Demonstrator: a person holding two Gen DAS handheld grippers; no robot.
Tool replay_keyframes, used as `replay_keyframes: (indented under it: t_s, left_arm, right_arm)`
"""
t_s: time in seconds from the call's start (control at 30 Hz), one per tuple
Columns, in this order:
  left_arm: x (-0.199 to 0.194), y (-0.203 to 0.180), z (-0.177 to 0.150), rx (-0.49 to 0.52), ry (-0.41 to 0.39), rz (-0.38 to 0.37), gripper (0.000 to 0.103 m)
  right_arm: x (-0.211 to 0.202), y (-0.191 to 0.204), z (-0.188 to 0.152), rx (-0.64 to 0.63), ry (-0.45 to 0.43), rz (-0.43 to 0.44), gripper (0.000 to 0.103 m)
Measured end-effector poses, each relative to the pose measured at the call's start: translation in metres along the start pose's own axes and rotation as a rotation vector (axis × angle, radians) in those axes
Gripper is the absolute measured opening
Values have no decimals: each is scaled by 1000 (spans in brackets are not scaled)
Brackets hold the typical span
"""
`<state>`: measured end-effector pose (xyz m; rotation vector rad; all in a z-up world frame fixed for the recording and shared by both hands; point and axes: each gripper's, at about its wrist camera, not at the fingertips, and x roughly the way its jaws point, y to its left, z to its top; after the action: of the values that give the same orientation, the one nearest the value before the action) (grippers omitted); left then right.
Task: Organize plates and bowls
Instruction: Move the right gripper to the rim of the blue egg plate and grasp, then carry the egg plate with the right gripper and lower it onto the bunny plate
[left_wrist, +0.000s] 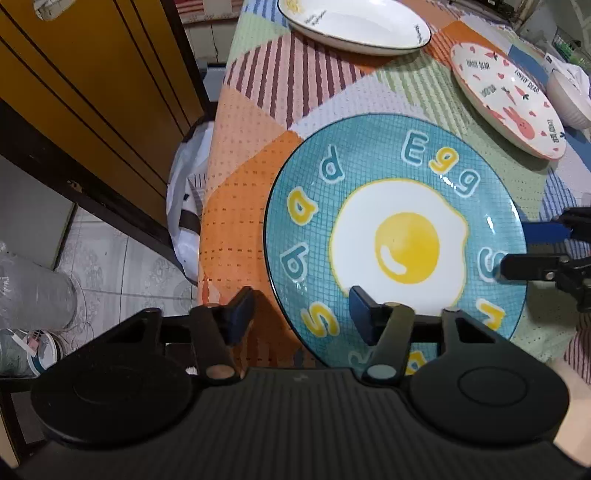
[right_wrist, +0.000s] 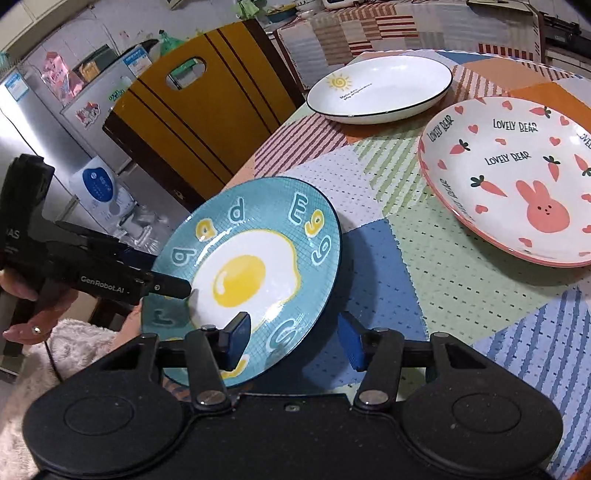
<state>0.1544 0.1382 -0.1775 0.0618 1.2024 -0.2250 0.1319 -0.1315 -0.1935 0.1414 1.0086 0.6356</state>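
I straddle the egg plate's (left_wrist: 395, 236) opposite rims with both half-open grippers, left gripper (left_wrist: 301, 317) and right gripper (right_wrist: 293, 339), nothing clamped yet, for a level lift.

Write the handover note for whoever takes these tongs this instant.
Left tongs: open, straddling the left rim of the egg plate, not clamped.
Right tongs: open, straddling its right rim.
Things: egg plate nearest on the patchwork cloth; rabbit plate and white sun plate beyond, apart; white bowl by the rabbit plate.
Done: nothing stacked.
Left: clamp both sides, probably lift the egg plate onto another plate, then gather the rest.
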Motion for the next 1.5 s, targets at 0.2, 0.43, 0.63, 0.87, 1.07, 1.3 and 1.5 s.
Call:
replay_keyframes:
  t_s: [0.2, 0.43, 0.63, 0.87, 1.07, 1.3, 1.5]
  left_arm:
    - [-2, -3, 0, -4, -24, -6, 36]
    - [-3, -5, -3, -58, -56, 28, 35]
    - [-8, -8, -6, -70, -45, 6, 35]
    - [-32, -24, -1, -67, -105, -1, 35]
    - [-56, -44, 19, -54, -173, -43, 35]
    - [-63, -80, 55, -18, -206, -131, 35]
    - [-52, -112, 85, -27, -214, -154, 35]
  right_arm:
    - [10, -3, 0, 44, 5, -6, 22]
    - [14, -5, -5, -20, -36, 2, 23]
    - [10, -4, -4, -89, -28, 12, 23]
    - [-14, -9, 0, -125, -46, 40, 23]
    - [-45, -18, 15, -137, -79, 44, 23]
    - [-93, -47, 29, -122, -122, 10, 23]
    - [-117, -77, 38, -91, -139, -26, 23]
